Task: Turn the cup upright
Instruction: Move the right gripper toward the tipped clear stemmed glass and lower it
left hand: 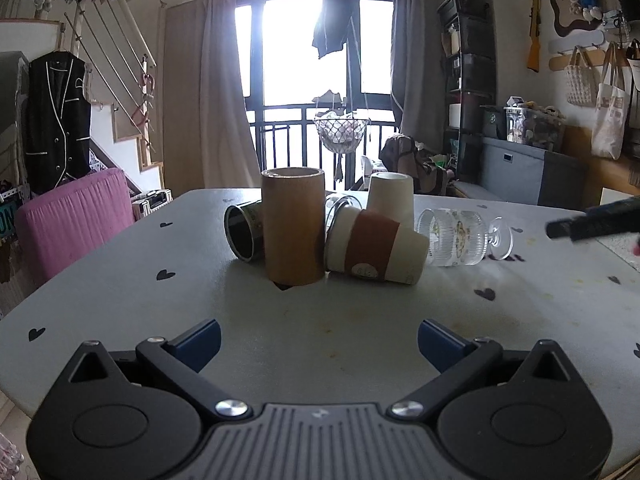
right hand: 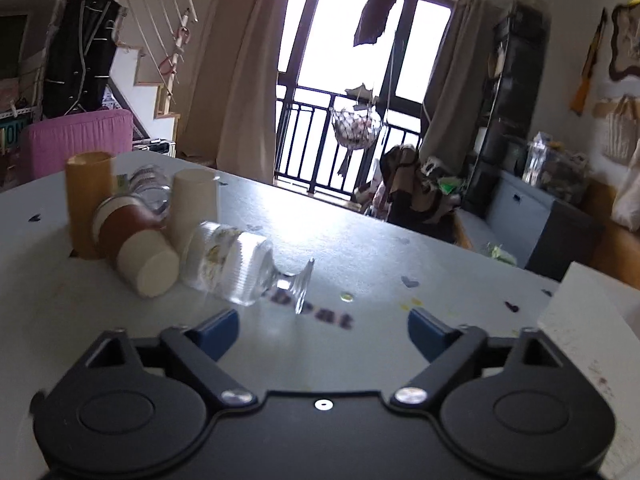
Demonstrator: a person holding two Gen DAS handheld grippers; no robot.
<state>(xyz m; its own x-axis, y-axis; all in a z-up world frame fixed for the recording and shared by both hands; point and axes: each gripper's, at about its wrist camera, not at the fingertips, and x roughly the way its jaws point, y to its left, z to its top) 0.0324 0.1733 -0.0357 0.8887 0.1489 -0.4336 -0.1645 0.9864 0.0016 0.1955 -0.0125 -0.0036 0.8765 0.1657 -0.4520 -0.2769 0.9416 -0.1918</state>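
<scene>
tabletop (right hand: 360,240): cups clustered | step: approach | right gripper (right hand: 322,330) fingers wide, empty (left gripper (left hand: 319,340) too) | next: straddle toppled glass goblet (right hand: 236,266)

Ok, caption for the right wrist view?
Open right gripper approaching a glass goblet lying sideways beside toppled cups.

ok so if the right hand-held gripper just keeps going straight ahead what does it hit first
Probably the glass goblet lying on its side: its foot sits just ahead of the open right hand-held gripper, slightly left of centre. Depth is unclear.
</scene>
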